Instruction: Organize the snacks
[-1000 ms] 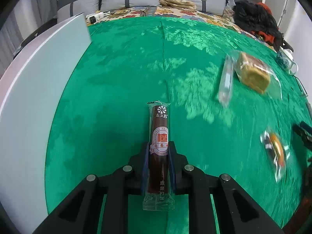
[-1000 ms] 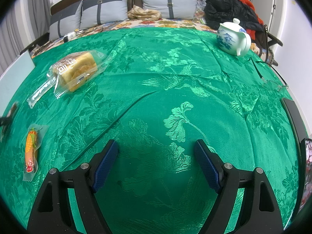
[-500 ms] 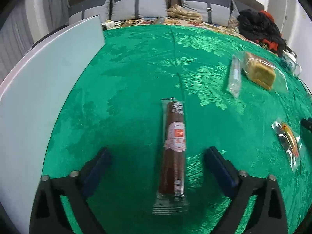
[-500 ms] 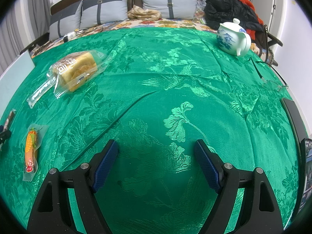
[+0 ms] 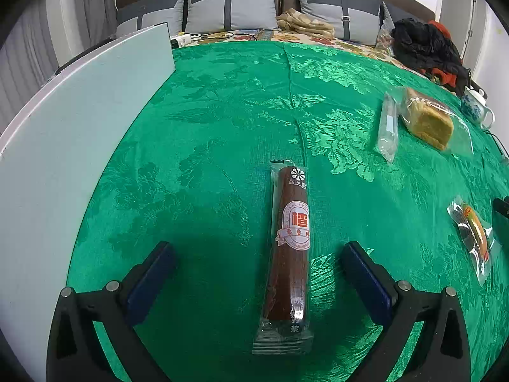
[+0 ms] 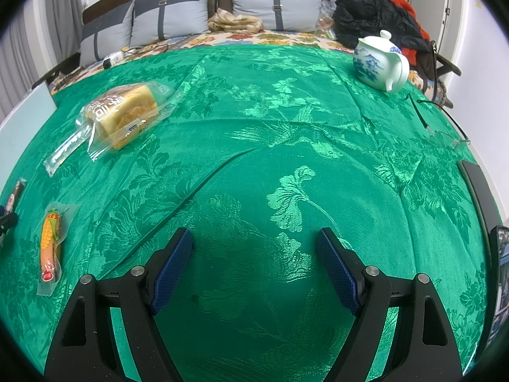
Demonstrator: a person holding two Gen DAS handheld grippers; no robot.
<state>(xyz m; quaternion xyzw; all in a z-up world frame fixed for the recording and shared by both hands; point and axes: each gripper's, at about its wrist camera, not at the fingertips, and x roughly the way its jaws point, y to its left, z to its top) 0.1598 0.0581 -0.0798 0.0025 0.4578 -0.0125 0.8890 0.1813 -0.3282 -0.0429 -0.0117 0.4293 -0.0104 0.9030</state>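
A brown snack roll [image 5: 291, 248] in clear wrap lies on the green cloth between the fingers of my left gripper [image 5: 259, 265], which is open and not touching it. The roll's tip also shows at the left edge of the right wrist view [image 6: 15, 192]. A wrapped bread loaf [image 5: 428, 119] [image 6: 122, 114] and a thin clear packet [image 5: 388, 129] [image 6: 63, 152] lie together. A corn sausage packet [image 5: 474, 238] [image 6: 51, 242] lies nearer. My right gripper [image 6: 254, 261] is open and empty over bare cloth.
A pale board [image 5: 63, 146] covers the table's left side. A white and blue teapot [image 6: 380, 62] stands at the far right. Glasses [image 6: 445, 133] and a dark device [image 6: 480, 197] lie by the right edge. Cushions [image 6: 273, 3] line the back.
My left gripper opened and let go of the brown snack roll, which now lies on the cloth, and has drawn back a little. The right gripper has not moved.
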